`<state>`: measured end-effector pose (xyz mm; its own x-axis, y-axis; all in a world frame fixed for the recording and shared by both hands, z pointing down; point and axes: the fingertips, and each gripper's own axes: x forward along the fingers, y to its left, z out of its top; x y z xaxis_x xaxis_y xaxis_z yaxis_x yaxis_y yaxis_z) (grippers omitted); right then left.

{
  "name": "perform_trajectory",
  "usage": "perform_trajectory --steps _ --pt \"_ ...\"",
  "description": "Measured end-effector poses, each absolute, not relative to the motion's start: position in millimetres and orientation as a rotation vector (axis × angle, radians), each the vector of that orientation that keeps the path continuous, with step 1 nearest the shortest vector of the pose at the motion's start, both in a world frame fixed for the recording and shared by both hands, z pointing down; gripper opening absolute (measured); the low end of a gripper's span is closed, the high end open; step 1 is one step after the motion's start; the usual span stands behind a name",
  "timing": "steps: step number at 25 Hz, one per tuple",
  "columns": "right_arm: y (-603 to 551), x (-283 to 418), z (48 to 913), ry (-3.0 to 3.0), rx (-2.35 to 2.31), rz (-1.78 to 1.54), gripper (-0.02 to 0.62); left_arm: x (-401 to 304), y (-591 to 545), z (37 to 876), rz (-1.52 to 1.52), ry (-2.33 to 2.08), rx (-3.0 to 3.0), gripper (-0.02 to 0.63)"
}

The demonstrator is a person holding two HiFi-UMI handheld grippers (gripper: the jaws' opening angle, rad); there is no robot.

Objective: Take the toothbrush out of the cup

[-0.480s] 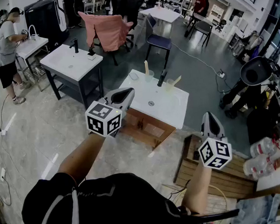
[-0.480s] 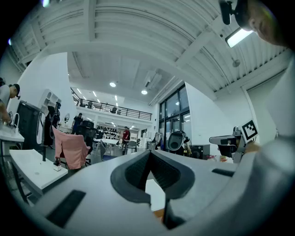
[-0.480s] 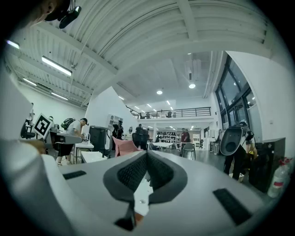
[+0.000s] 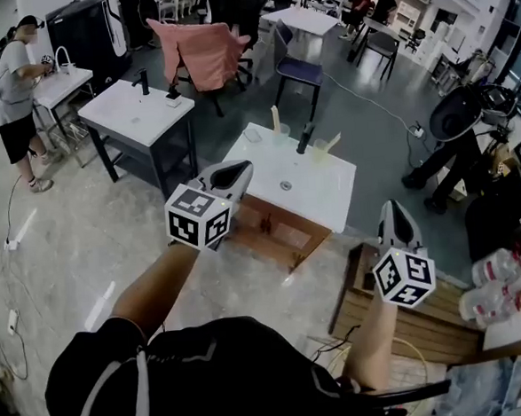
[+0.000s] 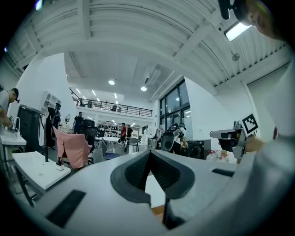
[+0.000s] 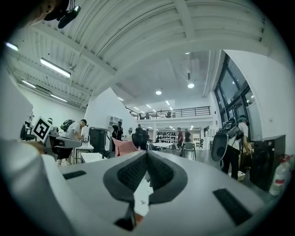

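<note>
The toothbrush (image 4: 274,116) stands upright in a clear cup (image 4: 279,136) at the far edge of a white sink desk (image 4: 320,197), left of the black faucet (image 4: 305,138). On the faucet's other side a second cup (image 4: 322,152) holds something pale that leans to the right; what it is cannot be told. The drain (image 4: 286,185) lies in the middle of the basin, nearer the person than the faucet.

Both grippers are well short of the cup and touch nothing on the desk. The left gripper (image 4: 239,168) is held level over the desk's near-left corner, its marker cube (image 4: 197,218) toward the person. In the left gripper view its fingers (image 5: 138,170) are pressed together with nothing between them. The right gripper (image 4: 393,208) hangs off to the right of the desk above a wooden pallet (image 4: 433,328). In the right gripper view its fingers (image 6: 159,173) are likewise together and empty.

Beyond the desk stand a blue chair (image 4: 301,72) and a chair draped in pink cloth (image 4: 201,51). To the left is another white sink desk (image 4: 134,118), and farther left a person (image 4: 8,96) bends over a third one. Plastic bottles (image 4: 489,289) lie at the right edge.
</note>
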<state>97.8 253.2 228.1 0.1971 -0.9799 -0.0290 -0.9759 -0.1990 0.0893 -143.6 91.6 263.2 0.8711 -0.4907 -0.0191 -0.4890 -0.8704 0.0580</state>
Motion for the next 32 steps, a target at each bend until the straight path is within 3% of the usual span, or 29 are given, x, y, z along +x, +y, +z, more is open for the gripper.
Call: perform_trajectory --steps 32 --pt "284.9 168.9 252.9 -2.040 2.307 -0.161 0.005 -62.4 125.7 281.3 0.082 -0.864 3.008 0.005"
